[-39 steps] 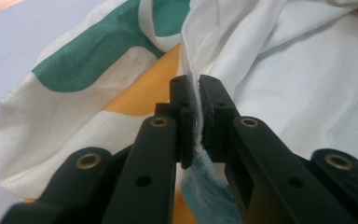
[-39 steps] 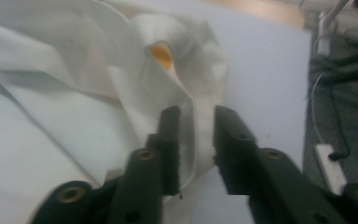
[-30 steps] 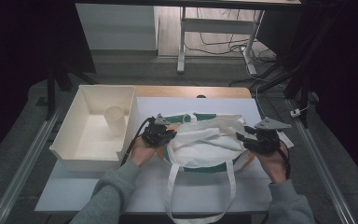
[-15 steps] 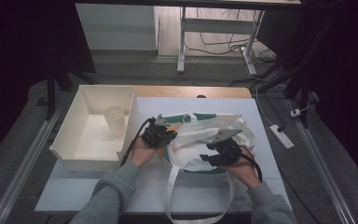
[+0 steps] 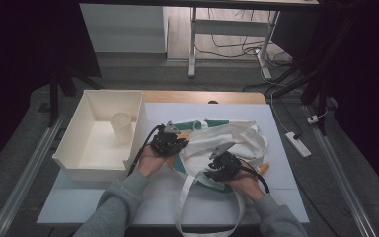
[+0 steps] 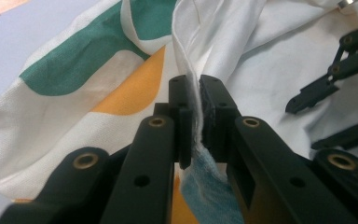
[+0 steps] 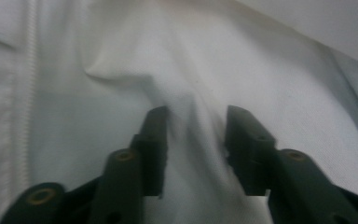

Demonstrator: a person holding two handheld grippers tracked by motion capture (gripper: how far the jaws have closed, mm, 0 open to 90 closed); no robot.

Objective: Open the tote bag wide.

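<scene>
A white sheet is spread on the table, a white bin set at nine o'clock. The cloth bag lies at centre. Its edge is pinched by the left gripper. The right gripper, at five o'clock, has been closing, cloth bunched between parted jaws.

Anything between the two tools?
Just white cloth of the bag, bunched between the left tool and right tool in the high view.
</scene>
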